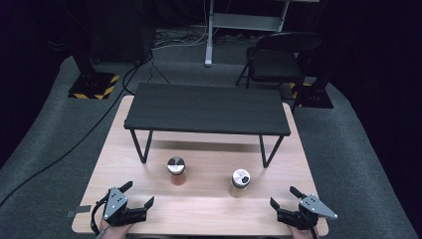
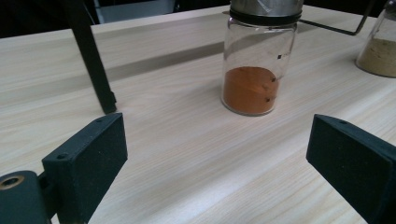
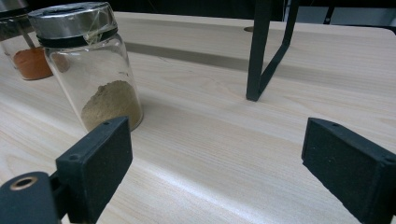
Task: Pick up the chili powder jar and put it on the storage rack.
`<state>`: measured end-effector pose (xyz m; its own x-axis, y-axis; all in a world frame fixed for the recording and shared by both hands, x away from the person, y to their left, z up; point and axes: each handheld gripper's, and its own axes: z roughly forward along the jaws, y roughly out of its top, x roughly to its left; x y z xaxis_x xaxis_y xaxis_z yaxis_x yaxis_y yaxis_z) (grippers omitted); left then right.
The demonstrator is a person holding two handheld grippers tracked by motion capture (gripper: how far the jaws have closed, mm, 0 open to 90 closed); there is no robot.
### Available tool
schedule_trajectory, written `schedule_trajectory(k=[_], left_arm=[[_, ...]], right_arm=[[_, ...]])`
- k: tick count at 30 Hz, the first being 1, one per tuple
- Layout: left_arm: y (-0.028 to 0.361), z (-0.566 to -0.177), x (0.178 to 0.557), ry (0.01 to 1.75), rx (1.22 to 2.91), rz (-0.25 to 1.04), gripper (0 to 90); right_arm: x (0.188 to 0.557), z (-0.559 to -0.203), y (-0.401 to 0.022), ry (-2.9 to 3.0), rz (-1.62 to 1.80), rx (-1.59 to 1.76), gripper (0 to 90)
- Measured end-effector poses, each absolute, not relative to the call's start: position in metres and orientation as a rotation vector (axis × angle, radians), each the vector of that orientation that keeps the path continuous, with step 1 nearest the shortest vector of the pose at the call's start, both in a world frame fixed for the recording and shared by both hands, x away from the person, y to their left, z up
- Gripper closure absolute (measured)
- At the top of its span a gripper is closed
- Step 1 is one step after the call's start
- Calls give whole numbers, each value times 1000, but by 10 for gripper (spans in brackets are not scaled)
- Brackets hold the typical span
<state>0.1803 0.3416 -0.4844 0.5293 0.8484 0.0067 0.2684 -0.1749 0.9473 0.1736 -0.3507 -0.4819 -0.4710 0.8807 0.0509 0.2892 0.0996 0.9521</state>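
Both tools sit low at the near edge of the tabletop (image 1: 209, 209), left tool (image 1: 133, 195) and right tool (image 1: 284, 196) with jaws apart and empty. The orange spice jar (image 1: 176, 170) stands ahead of the left tool, the tan spice jar (image 1: 240, 182) right of it: approach level and straddle the glass below the lid.

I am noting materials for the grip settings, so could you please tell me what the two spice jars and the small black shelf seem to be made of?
Orange spice jar: clear glass by the look, as the powder shows through; shiny lid, probably metal. Tan spice jar: the same, with a reflective lid. Black shelf: matt dark board, possibly painted wood, on thin legs that look like metal rod.
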Motion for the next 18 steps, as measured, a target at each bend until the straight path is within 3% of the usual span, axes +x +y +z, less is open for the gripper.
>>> schedule_trajectory(k=[18], left_arm=[[313, -479, 203, 908, 1769, 645, 58]], right_arm=[[174, -481, -350, 1837, 1377, 1136, 75]])
